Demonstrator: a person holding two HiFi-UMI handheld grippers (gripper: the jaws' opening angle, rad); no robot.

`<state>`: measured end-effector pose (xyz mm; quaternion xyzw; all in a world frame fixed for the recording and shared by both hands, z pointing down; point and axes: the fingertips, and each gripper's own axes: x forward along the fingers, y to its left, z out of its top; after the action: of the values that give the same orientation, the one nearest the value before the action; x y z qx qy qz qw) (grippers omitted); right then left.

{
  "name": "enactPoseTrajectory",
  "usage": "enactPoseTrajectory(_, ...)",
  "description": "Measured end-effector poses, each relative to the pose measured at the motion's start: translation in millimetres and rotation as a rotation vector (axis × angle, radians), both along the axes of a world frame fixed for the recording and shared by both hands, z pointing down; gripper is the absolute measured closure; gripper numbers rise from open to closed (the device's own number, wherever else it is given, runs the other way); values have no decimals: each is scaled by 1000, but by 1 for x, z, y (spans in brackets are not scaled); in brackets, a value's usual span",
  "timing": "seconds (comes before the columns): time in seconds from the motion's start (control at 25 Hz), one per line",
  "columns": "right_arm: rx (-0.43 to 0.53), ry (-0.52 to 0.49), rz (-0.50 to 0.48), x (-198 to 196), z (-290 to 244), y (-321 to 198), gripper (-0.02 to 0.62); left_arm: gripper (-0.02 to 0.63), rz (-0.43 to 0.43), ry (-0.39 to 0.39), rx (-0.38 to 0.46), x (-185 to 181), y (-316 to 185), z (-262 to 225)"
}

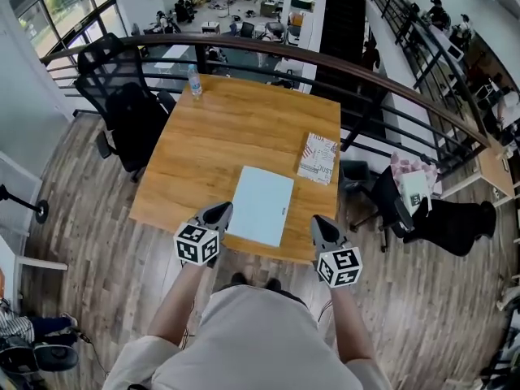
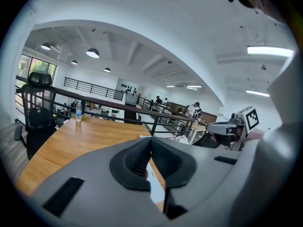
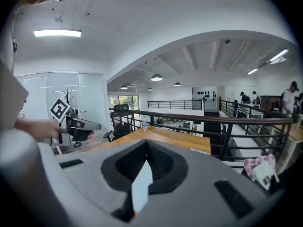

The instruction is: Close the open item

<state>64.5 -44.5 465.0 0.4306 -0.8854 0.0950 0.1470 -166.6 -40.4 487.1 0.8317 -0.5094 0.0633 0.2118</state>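
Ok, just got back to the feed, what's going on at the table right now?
A person stands at the near edge of the wooden table with a tool in each hand. The pale blue laptop lies flat with its lid down, so the closing looks done. The left tool and right tool hover either side of the laptop, jaws together, holding nothing. A book and a water bottle sit untouched farther back.

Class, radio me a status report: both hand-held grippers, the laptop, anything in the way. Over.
Left hand-held gripper shut, empty; right hand-held gripper shut, empty. Laptop lid down, flat on table. Book apart from it, nothing blocking. Over.
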Motion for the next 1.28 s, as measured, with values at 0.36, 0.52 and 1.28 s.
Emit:
enactPoseTrajectory(0.36, 59, -3, -8, 30, -23, -8, 594, 612, 44, -75, 145, 20, 12, -44)
enactPoseTrajectory(0.52, 91, -11, -4, 39, -29, -9, 594, 612, 51, -103, 187, 25, 14, -53)
enactPoseTrajectory(1.28, 112, -35, -13, 42, -36, -14, 594, 612, 44, -103, 164, 32, 8, -51)
